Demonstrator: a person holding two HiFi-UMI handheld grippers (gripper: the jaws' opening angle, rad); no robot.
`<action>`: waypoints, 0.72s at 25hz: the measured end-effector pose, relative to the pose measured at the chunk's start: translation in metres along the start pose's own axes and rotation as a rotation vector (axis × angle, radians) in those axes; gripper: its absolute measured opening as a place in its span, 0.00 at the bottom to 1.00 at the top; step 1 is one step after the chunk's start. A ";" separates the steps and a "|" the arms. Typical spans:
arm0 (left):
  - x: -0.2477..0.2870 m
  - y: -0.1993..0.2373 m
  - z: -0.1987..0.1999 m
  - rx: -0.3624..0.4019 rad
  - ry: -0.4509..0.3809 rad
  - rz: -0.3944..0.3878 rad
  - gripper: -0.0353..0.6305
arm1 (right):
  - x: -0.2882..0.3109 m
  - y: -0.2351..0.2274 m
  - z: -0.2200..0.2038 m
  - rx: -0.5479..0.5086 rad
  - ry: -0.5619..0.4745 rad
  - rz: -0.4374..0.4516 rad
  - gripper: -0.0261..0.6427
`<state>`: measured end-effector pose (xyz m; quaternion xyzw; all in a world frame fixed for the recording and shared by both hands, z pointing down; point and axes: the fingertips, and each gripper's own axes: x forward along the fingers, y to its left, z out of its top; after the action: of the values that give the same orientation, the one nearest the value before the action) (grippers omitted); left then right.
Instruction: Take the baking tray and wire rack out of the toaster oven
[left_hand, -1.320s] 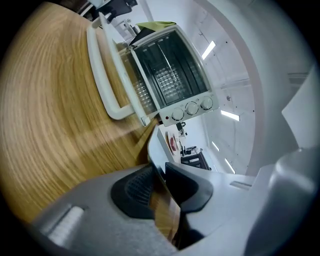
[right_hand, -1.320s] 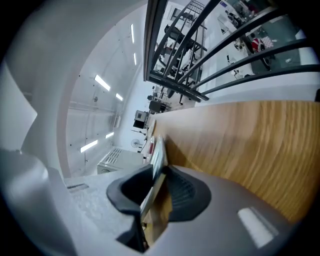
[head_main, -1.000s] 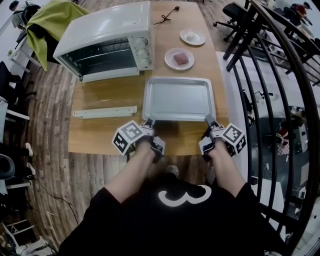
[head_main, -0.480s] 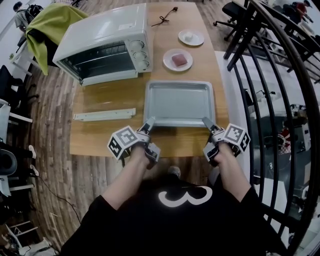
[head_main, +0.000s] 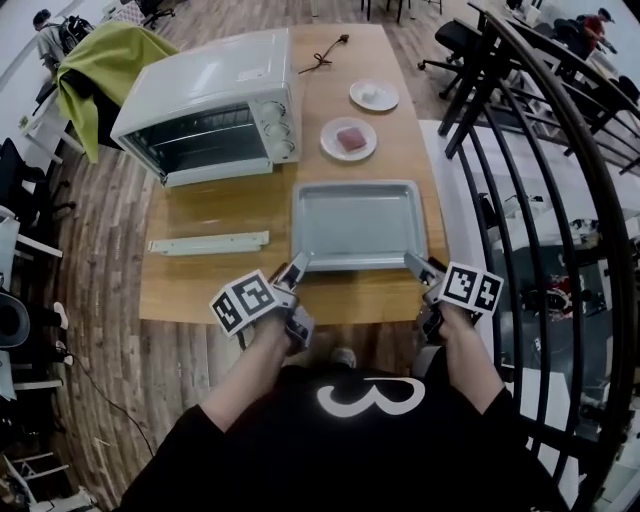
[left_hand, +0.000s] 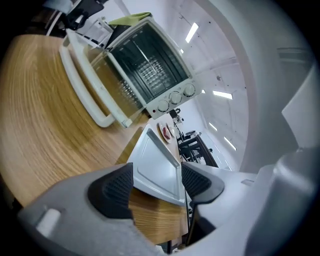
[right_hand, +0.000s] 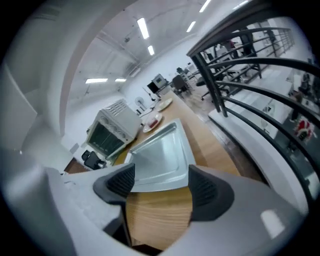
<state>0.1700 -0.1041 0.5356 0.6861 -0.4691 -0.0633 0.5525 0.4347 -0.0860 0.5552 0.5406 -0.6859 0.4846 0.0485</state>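
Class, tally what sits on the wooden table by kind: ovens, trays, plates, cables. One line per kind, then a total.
toaster oven: 1
baking tray: 1
plates: 2
cable: 1
Total: 5

Grey rectangular metal baking tray (head_main: 357, 222) lies flat on light wooden table (head_main: 225, 215), nearer than white toaster oven (head_main: 210, 100). Left gripper (head_main: 298, 262) and right gripper (head_main: 413, 263) at its near corners; jaws have just been opening, not clamping it.
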 end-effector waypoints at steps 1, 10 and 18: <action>-0.003 -0.006 0.001 0.034 0.000 -0.004 0.49 | -0.002 0.013 0.003 -0.050 -0.007 0.038 0.53; -0.071 -0.062 0.056 0.555 -0.124 -0.073 0.19 | -0.002 0.180 0.003 -0.580 -0.121 0.368 0.05; -0.135 -0.062 0.130 0.933 -0.209 -0.028 0.07 | 0.030 0.299 -0.005 -0.848 -0.192 0.433 0.04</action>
<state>0.0528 -0.1020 0.3768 0.8570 -0.4912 0.0782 0.1346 0.1840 -0.1195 0.3926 0.3602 -0.9212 0.1089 0.0989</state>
